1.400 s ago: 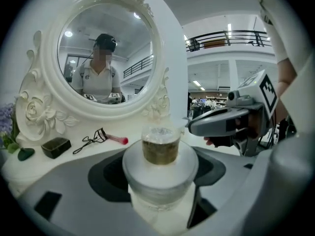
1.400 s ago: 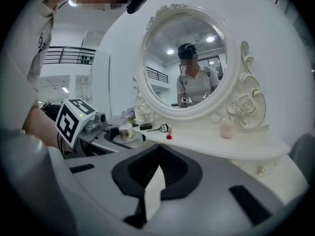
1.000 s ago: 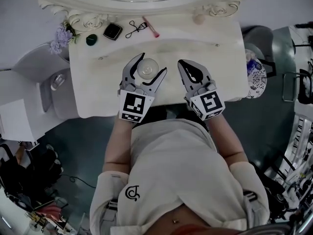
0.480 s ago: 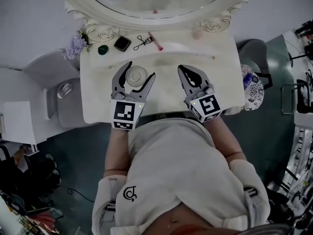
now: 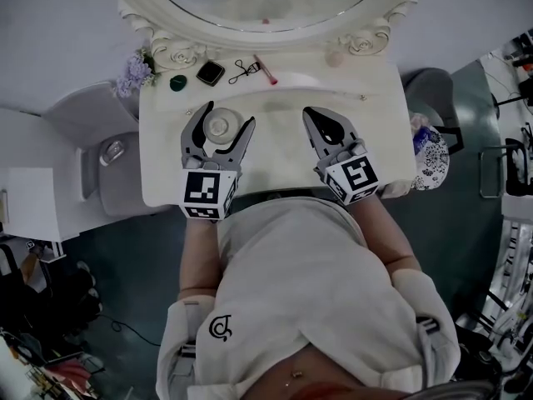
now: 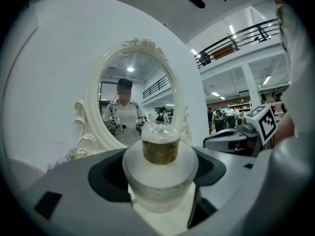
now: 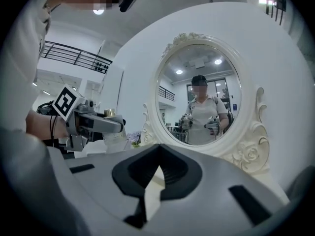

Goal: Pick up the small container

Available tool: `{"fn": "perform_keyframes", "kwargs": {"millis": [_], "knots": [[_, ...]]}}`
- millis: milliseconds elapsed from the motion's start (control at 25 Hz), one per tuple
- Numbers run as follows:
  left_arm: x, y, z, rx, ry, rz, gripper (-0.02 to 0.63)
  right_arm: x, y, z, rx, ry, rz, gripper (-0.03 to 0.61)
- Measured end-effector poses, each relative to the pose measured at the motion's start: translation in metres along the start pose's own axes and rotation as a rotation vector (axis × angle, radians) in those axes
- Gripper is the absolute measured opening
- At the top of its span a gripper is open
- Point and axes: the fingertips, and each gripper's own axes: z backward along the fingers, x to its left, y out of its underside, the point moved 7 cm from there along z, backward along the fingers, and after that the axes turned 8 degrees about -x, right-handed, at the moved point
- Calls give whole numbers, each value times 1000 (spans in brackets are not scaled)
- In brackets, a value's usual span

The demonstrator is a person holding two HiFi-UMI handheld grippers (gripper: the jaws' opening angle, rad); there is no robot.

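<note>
The small container (image 5: 219, 127), a clear round jar with a brownish-gold top, sits between the jaws of my left gripper (image 5: 226, 117), which is shut on it over the left half of the white dressing table (image 5: 383, 98). In the left gripper view the container (image 6: 160, 168) fills the gap between the grey jaws of the left gripper (image 6: 160, 154). Seen from the right gripper view, the left gripper (image 7: 116, 128) holds the container (image 7: 112, 133) clear of the tabletop. My right gripper (image 5: 313, 113) hovers over the table's right half, shut and holding nothing.
An oval mirror (image 5: 266, 7) in a carved white frame stands at the table's back. Along the back edge lie purple flowers (image 5: 135, 72), a green item (image 5: 177, 82), a black compact (image 5: 209, 73), an eyelash curler (image 5: 242, 68) and a pink stick (image 5: 266, 71). A grey chair (image 5: 112, 152) stands to the left.
My left gripper has carried the container leftward over the table. The right gripper has stayed about where it was, still shut.
</note>
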Motion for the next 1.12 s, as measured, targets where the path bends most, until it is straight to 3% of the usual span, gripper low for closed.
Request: {"fn": "perform_keyframes", "kwargs": {"millis": [1120], "knots": [[-3, 4, 1, 25, 17, 5, 348, 9, 3, 5, 32, 8, 25, 5]]}}
